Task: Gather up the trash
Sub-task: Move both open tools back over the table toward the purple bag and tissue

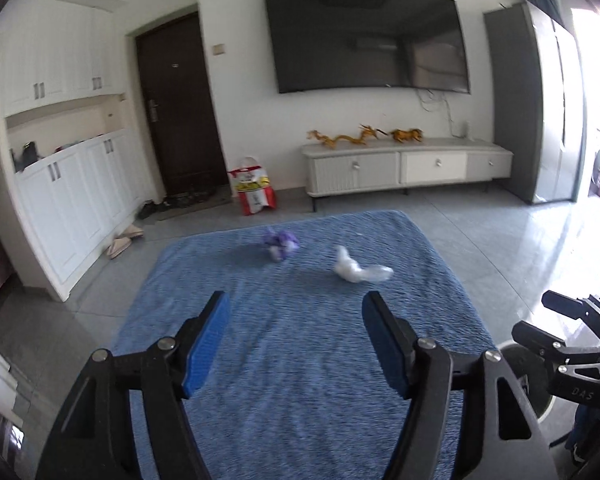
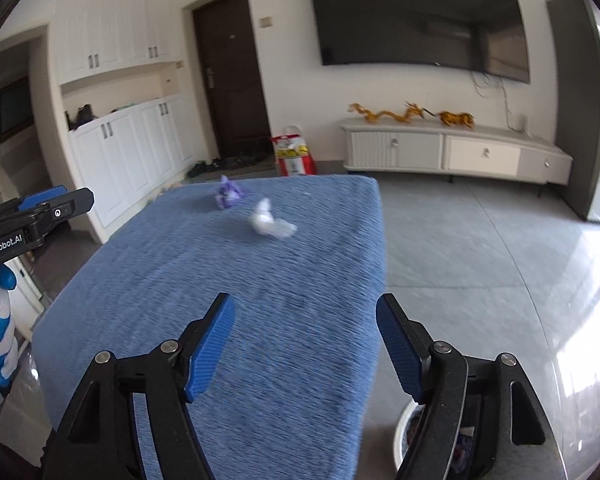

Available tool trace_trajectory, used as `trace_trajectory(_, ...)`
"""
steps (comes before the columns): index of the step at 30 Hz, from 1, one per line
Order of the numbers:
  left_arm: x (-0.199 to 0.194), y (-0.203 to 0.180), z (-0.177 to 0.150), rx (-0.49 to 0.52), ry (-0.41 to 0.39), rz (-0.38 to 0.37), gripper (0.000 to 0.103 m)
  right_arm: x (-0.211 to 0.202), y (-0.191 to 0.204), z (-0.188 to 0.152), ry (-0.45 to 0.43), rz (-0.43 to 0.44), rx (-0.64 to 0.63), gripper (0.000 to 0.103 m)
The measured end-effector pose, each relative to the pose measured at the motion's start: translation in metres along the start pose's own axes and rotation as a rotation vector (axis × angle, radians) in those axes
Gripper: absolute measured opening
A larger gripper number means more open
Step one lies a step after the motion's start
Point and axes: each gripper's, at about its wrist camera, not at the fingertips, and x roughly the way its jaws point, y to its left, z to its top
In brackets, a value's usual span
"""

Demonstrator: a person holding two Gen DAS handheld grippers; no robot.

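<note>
Left wrist view first: the left tool (image 1: 296, 312) hangs over the near half of the table (image 1: 204, 280), blue pads spread wide with nothing between them. The table wears a blue ribbed cloth. Out near the far edge sits a crumpled purple wrapper (image 1: 281, 242); just to its right, a little nearer, lies a white wad of tissue and clear plastic (image 1: 358, 269). The two are apart, not touching. At the right edge of the view the right tool (image 1: 572, 332) juts in, with "DAS" readable on its black body. Behind: a wall-mounted TV (image 1: 368, 38), a low white cabinet (image 1: 406, 166) carrying golden dragon figures (image 1: 346, 138), a dark door (image 1: 176, 112), and a red and yellow sack (image 1: 254, 190) on the grey tile floor.

Right wrist view now: the right tool (image 2: 305, 314) sits over the table's near right edge (image 2: 374, 280), its pads also wide apart and empty. The purple wrapper (image 2: 229, 193) and white wad (image 2: 270, 222) lie toward the far left corner. "GenRobot.AI" reads on the left tool (image 2: 40, 216) at the left. Open tile floor runs along the right edge, and a white round bin (image 2: 404, 428) shows below the right finger.
</note>
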Motion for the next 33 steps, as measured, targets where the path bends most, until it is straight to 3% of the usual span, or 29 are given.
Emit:
trace_trajectory(15, -0.034, 0.076, -0.019, -0.152, -0.068, 0.101, 0.071, -0.004, 0.067, 0.011, 0.003, 0.023, -0.129, 0.077)
trace_trajectory(33, -0.053, 0.106, -0.035, -0.205, -0.099, 0.153, 0.074, -0.014, 0.096, 0.021, -0.03, 0.023, -0.19, 0.081)
